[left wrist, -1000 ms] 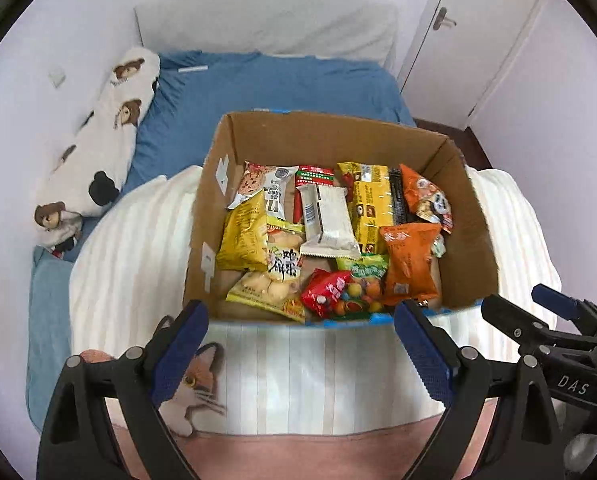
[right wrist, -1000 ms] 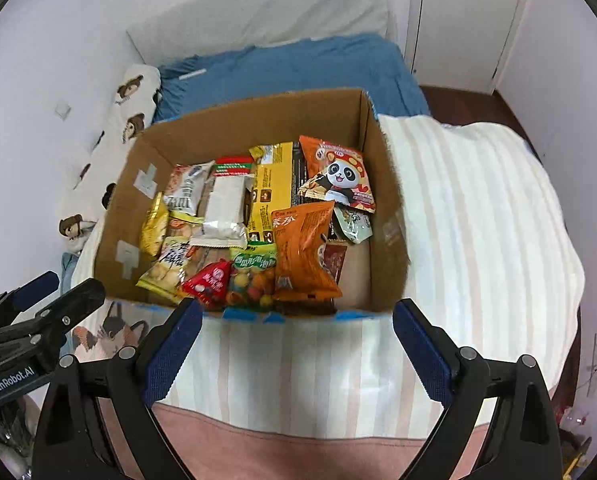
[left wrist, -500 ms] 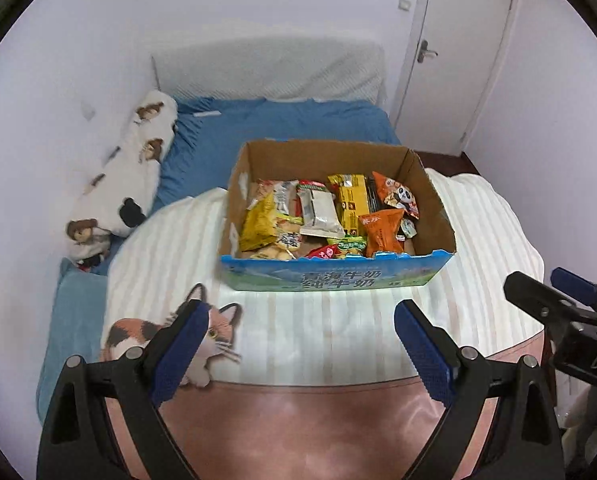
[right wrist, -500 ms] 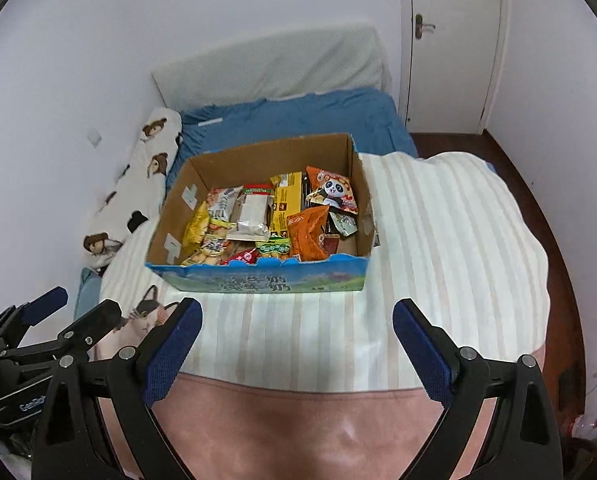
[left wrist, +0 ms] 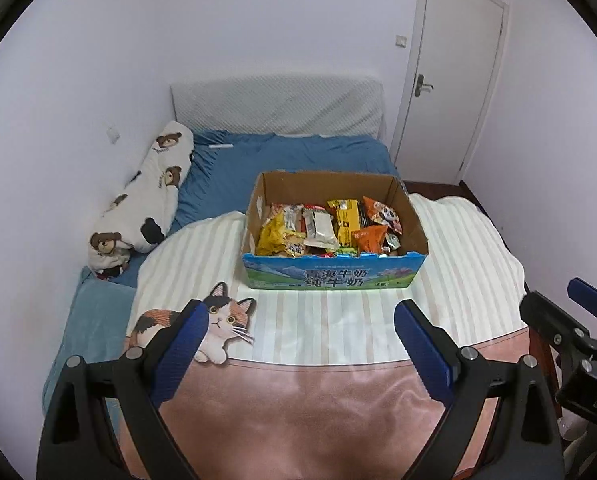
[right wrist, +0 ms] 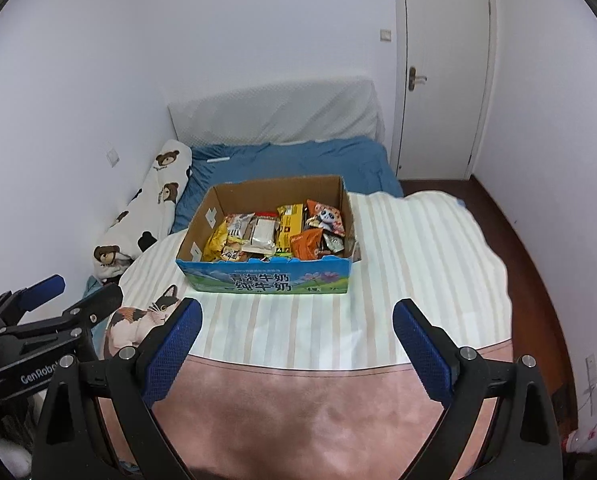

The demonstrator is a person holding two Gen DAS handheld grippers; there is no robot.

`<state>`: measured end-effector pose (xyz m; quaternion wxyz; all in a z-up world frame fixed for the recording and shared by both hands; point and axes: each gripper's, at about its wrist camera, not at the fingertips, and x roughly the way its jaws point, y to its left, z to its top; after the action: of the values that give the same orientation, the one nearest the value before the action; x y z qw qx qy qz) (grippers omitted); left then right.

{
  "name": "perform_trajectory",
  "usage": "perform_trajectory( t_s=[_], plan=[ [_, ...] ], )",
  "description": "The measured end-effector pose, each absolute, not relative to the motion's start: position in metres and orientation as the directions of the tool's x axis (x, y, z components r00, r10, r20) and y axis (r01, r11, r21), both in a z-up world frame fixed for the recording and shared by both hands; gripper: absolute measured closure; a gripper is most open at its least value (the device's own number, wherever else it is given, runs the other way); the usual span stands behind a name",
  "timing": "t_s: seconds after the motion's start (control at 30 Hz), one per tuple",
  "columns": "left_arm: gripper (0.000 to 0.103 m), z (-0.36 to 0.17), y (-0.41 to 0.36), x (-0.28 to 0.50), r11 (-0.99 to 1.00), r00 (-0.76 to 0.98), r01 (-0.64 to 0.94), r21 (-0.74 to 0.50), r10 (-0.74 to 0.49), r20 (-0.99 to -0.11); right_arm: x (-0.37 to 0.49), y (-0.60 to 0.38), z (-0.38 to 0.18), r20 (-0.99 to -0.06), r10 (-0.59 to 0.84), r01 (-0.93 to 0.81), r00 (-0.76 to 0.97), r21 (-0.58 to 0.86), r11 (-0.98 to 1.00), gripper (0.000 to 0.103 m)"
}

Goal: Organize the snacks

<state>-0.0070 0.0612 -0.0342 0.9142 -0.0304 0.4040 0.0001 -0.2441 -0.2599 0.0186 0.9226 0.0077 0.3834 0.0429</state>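
Two grippers, both empty. Left gripper (left wrist: 300, 344) low centre of the left wrist view, jaws spread wide, nothing between the blue pads (left wrist: 182, 344). Right gripper (right wrist: 296, 344) low centre of the right wrist view, likewise spread, nothing pinched.

Snacks (left wrist: 330, 226) all inside the cardboard box (left wrist: 332, 278), centre of both views, packed in a loose layer: yellow bags at left, silver pack in the middle, orange bags (right wrist: 307, 242) at right. None seen lying outside on the striped blanket (left wrist: 458, 280). Box open-topped, printed blue front wall facing the cameras, standing flat on the bed, presumably so contents stay reachable from above.

Both grippers well apart from the box, angled down toward it, blanket between. Probable reading: task at or near its end, with the wide stance suited to a released load rather than an approach.

Bear-print pillow (left wrist: 146, 204) at left against the wall, cat print (left wrist: 218, 328) near the left pad, door (left wrist: 454, 92) upper right. Not involved.
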Motion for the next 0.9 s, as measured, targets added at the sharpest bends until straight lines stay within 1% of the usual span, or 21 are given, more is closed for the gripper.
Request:
perform_trajectory(
  t_s=[0.17,0.43,0.47,0.57,0.6,0.67,0.9],
  plan=[
    [0.008,-0.023,0.063,-0.023,0.998,0.697,-0.028,-0.060,-0.024,-0.716,-0.267,-0.262,0.029,-0.692,0.083,-0.079,0.717,0.038,0.996,0.005],
    [0.008,-0.021,0.058,-0.031,0.998,0.707,-0.032,-0.057,-0.018,-0.707,-0.266,-0.270,0.029,-0.691,0.076,-0.057,0.719,0.051,0.997,0.004],
    [0.008,-0.021,0.058,-0.030,0.998,0.707,-0.036,-0.059,-0.016,-0.707,-0.265,-0.271,0.028,-0.690,0.076,-0.056,0.720,0.051,0.997,0.003],
    [0.008,-0.024,0.060,-0.025,0.996,0.704,-0.042,-0.076,-0.025,-0.710,-0.258,-0.271,0.026,-0.687,0.066,-0.051,0.724,0.041,0.998,0.001],
    [0.004,-0.025,0.061,-0.023,0.996,0.702,-0.044,-0.081,-0.027,-0.712,-0.256,-0.271,0.025,-0.686,0.068,-0.050,0.724,0.046,0.998,0.001],
    [0.001,-0.030,0.061,-0.016,0.996,0.692,-0.047,-0.080,-0.025,-0.721,-0.250,-0.271,0.022,-0.685,0.065,-0.045,0.726,0.048,0.998,0.001],
    [0.000,-0.050,0.061,0.019,0.996,0.675,-0.067,-0.060,0.000,-0.738,-0.220,-0.270,0.006,-0.695,0.045,-0.023,0.718,0.040,0.999,0.001]
  ],
)
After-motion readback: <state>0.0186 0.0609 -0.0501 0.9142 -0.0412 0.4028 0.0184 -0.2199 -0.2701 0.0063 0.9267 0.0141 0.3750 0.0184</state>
